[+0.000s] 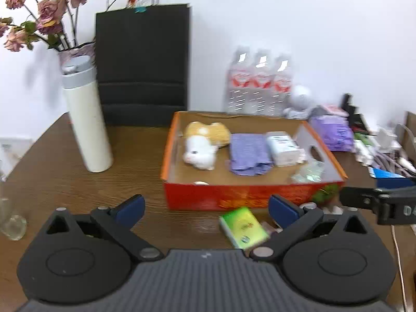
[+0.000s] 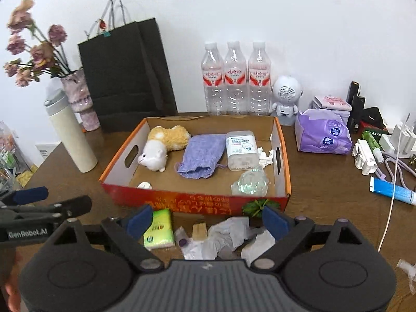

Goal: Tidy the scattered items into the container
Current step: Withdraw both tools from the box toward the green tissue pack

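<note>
Behind box: bottles, black bag, flask at left.

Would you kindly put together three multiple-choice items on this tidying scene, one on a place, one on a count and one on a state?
1. Where does the green tissue pack lie?
A. inside the orange box
B. on the table in front of the orange box
C. on top of the black bag

2. How many clear water bottles stand by the wall behind the box?
A. two
B. three
C. five

3. How does the right gripper stand?
A. open, nothing between its pads
B. shut on the plush toy
C. shut on the purple pouch

Answers:
1. B, the pack rests on the wood before the orange box.
2. B, three red-labelled bottles stand side by side.
3. A, its blue pads stand wide apart over crumpled paper, while the plush toy and purple pouch lie in the box.
</note>
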The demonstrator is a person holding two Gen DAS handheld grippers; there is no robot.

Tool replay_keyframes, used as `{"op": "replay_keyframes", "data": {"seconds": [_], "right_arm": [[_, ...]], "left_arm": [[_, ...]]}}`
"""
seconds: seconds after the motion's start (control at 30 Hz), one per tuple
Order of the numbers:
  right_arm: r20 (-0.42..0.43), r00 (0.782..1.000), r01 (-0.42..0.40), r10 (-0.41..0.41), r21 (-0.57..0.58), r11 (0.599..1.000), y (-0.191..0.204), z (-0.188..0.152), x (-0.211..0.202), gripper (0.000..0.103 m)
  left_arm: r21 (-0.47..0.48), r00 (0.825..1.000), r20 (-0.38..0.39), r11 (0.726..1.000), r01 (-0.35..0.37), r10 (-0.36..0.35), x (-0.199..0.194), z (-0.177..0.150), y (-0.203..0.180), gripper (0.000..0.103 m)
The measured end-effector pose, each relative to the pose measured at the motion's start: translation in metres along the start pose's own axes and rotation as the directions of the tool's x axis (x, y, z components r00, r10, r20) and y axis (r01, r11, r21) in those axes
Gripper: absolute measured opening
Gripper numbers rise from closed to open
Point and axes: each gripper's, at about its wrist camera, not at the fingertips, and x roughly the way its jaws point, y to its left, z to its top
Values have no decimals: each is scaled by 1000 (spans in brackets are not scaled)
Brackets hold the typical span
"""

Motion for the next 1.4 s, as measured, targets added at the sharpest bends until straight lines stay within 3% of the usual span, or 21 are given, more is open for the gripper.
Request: {"op": "replay_keyframes", "data": {"seconds": [0.07, 0.17, 0.27, 0.37, 0.47, 0.53, 0.67, 0.83, 0.93, 1.0, 1.13, 1.23, 1.3, 1.4], "right_arm": [[10, 1000, 12, -12, 9, 1000, -5, -18, 1, 91], [29, 1000, 5, -6, 65, 998, -18, -47, -3, 91], [97, 994, -63, 52, 113, 992, -34, -91, -19, 91], [133, 991, -45, 32, 91, 995, -31, -131, -29, 91], [212, 977, -52, 37, 64, 997, -21, -165, -48, 91], [260, 964, -72, 55, 54, 996, -15, -185, -64, 91], [293, 953, -84, 78, 7, 996, -5, -220, -85, 91], [285, 954, -74, 92, -73, 995, 8, -215, -80, 85], [283, 954, -53, 96, -156, 986, 13, -190, -65, 61], [279, 953, -54, 117, -225, 973, 16, -166, -46, 53], [207, 959, -109, 193, -360, 926, 24, -115, 11, 45], [114, 972, -136, 204, -434, 891, 29, -91, 59, 39], [60, 974, -164, 217, -474, 865, 31, -85, 82, 30], [14, 978, -170, 209, -528, 832, 37, -80, 103, 27]], "left_arm": [[32, 999, 23, 999, 34, -35, -1, -20, -2, 103], [86, 999, 49, 996, -26, 21, -10, -46, -8, 103], [62, 988, 153, 998, -10, 0, -33, -76, -10, 103], [44, 977, 212, 999, 23, -31, -55, -110, -13, 103], [38, 973, 231, 999, 14, -23, -74, -148, -22, 103], [85, 970, 239, 996, 16, -36, -87, -173, -26, 103], [154, 977, 213, 988, -11, -22, -102, -202, -27, 103], [128, 974, 225, 992, -10, -19, -98, -184, -19, 103], [142, 967, 255, 989, -50, 12, -77, -147, -8, 103], [171, 977, 215, 985, -40, 2, -51, -119, -2, 103], [175, 987, 101, 979, 105, -124, 14, -69, 4, 103], [166, 982, 22, 970, 180, -186, 57, -52, 1, 94], [173, 977, -32, 961, 215, -213, 81, -47, -4, 89], [189, 976, -86, 959, 213, -200, 108, -44, -8, 81]]}}
